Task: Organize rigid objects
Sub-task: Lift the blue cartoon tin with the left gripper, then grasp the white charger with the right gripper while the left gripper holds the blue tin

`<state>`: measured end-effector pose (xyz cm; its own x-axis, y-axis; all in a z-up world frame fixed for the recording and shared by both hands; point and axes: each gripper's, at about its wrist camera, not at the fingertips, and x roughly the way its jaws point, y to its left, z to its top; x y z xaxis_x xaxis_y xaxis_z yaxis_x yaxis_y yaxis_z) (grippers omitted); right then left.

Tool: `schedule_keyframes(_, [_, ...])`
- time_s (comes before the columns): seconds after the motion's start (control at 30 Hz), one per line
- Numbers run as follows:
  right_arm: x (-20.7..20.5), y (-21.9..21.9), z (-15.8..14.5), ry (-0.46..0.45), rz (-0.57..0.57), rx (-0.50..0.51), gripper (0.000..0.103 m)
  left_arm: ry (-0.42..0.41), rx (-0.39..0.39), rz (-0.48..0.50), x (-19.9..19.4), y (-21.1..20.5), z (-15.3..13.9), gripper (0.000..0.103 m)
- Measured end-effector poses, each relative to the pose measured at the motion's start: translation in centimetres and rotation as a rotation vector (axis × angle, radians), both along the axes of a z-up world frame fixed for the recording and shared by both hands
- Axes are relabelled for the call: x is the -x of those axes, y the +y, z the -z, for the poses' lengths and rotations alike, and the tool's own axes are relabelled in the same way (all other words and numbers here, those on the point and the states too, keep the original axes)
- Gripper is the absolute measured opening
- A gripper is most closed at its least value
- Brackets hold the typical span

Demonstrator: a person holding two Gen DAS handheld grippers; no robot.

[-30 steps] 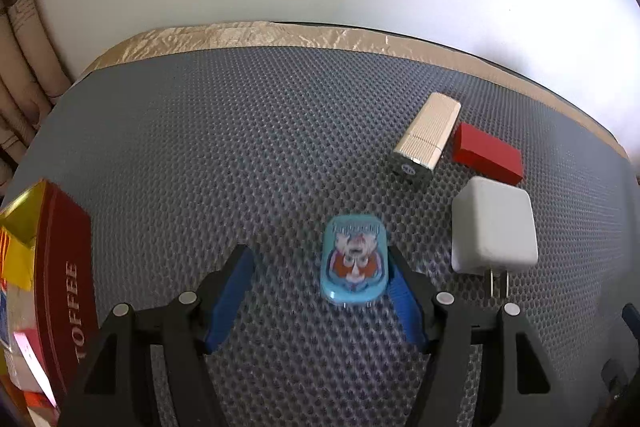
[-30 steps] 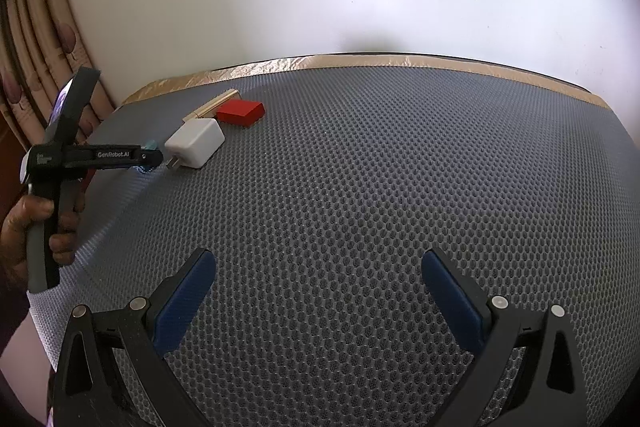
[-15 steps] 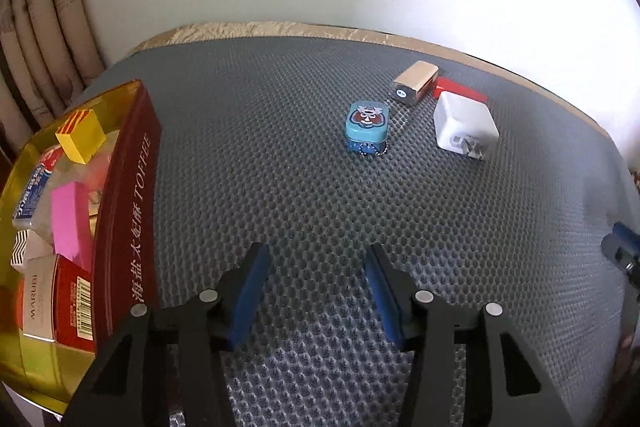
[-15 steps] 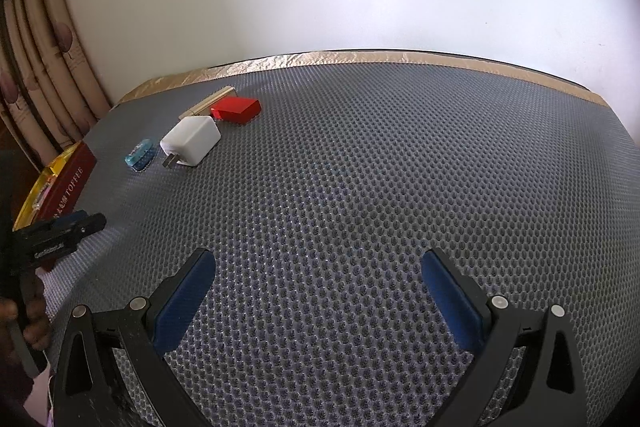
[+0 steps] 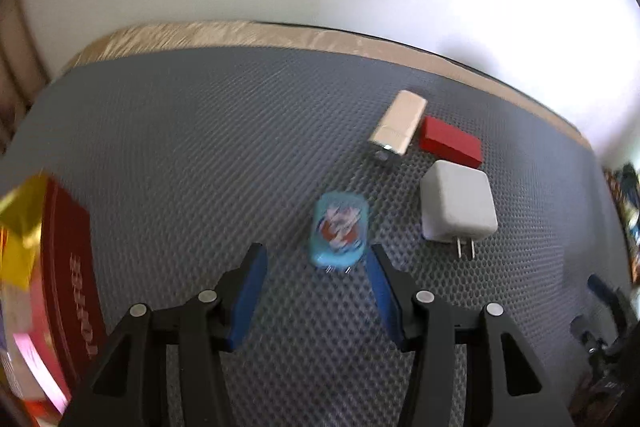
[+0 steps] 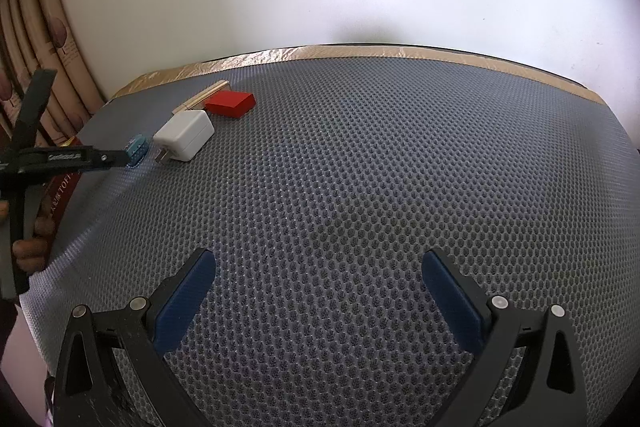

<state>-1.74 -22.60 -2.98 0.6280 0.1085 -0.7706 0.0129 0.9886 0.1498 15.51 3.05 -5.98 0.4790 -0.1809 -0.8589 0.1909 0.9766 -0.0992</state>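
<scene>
left gripper (image 5: 314,267): jaws apart, nothing pinched; the blue plug (image 5: 339,230) sits on the mat just beyond the tips, hard against the right finger, touching or not unclear (motion blur)
right gripper (image 6: 318,273): jaws wide, empty, over bare mat (image 6: 360,167)
blue plug: flat on the mat, prongs toward the camera, left of the white charger (image 5: 458,206)
white charger: flat, prongs pointing near
beige block (image 5: 398,125): far of the charger, just beside the red block (image 5: 450,145) on its right
toffee box (image 5: 68,267): at the mat's left edge, near side
</scene>
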Motion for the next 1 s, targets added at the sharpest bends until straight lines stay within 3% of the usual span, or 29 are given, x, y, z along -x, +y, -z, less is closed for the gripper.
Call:
schedule_keyframes(0.17, [0.3, -0.2, -0.2, -0.009, 0.002, -0.005, 0.103, 0.006, -0.07, 0.047, -1.9, -1.8, 1.2, 0.053])
schedule_keyframes(0.2, [0.4, -0.2, -0.2, -0.01, 0.003, -0.007, 0.103, -0.025, -0.084, 0.048, -2.1, -1.9, 1.2, 0.053])
schedule_keyframes(0.23, [0.4, -0.2, -0.2, -0.01, 0.004, -0.007, 0.103, -0.032, -0.082, 0.045, -2.0, -1.9, 1.3, 0.049])
schedule_keyframes(0.3, [0.5, -0.2, -0.2, -0.011, 0.004, -0.009, 0.103, -0.055, -0.062, 0.016, -1.6, -1.2, 1.3, 0.031])
schedule_keyframes(0.4, [0.8, -0.3, -0.3, -0.013, 0.005, -0.013, 0.103, -0.056, -0.017, -0.012, -0.1, -0.1, 1.3, 0.031])
schedule_keyframes(0.67, [0.8, -0.2, -0.3, -0.007, 0.01, -0.01, 0.103, -0.092, -0.053, -0.059, 7.9, 1.9, 1.5, 0.031])
schedule_keyframes(0.77, [0.4, 0.0, 0.0, 0.017, 0.017, 0.013, 0.103, -0.116, -0.027, -0.074, 8.6, 2.6, 1.8, 0.032])
schedule_keyframes(0.9, [-0.6, 0.6, 0.6, 0.074, 0.041, 0.06, 0.103, -0.151, -0.051, -0.078, 9.2, 2.1, 1.7, 0.032])
schedule_keyframes(1.0, [-1.1, 1.0, -0.6, 0.039, 0.028, -0.074, 0.103, -0.151, -0.032, -0.079, 8.9, 2.2, 1.8, 0.032])
